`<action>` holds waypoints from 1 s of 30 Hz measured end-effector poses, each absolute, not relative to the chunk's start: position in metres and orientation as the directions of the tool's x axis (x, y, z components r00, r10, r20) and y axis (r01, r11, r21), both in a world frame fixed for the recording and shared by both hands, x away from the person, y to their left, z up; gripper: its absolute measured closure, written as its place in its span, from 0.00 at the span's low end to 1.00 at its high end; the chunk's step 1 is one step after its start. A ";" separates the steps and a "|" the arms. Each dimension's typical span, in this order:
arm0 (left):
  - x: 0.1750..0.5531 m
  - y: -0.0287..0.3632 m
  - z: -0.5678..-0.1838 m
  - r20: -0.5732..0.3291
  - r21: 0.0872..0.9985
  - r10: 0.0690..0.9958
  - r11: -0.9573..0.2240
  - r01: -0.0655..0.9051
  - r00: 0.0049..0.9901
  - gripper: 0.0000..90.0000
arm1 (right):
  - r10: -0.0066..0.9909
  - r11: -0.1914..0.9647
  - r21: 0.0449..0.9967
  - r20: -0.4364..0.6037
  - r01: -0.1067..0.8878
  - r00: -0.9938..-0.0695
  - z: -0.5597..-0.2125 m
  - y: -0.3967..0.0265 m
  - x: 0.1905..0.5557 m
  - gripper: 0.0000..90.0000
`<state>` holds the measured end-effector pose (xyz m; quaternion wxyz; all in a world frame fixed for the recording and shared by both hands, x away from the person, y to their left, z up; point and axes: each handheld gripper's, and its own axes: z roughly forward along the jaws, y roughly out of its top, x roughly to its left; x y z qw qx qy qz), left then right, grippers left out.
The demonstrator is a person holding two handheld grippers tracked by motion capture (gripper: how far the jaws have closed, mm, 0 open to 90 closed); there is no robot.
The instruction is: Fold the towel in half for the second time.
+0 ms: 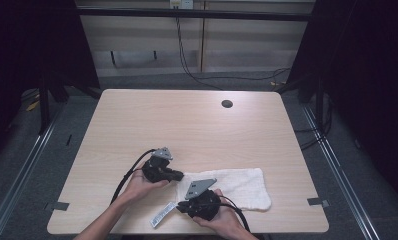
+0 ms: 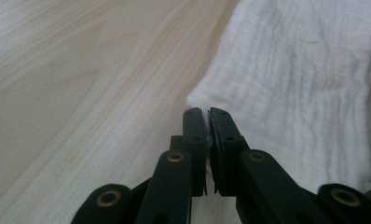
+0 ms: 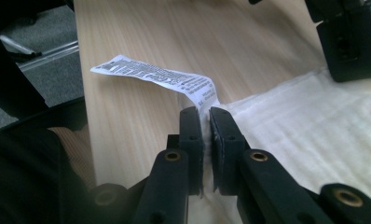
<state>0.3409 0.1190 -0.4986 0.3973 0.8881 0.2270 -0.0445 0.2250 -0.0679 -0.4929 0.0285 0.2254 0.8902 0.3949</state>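
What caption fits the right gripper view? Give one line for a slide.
Right gripper shut on white cloth at the corner bearing its printed label.

We cannot read the print on the care label (image 3: 158, 77), too small and blurred; 2 forearms leave the high view's bottom edge, and the towel (image 2: 305, 79) runs past the frame.

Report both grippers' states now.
Left gripper: shut on the white cloth's corner.
Right gripper: shut on the cloth's corner by its label.
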 end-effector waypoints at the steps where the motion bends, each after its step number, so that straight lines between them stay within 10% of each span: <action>1: 0.341 0.119 -0.498 -0.265 0.692 0.367 -0.572 0.441 0.892 0.95 | 0.426 0.579 0.720 0.133 0.383 -0.895 -0.491 -0.069 0.225 0.94; 30: 0.344 0.139 -0.462 -0.258 0.762 0.386 -0.482 0.432 0.886 0.96 | 0.426 0.442 0.806 0.199 0.395 -0.883 -0.453 -0.079 0.233 0.94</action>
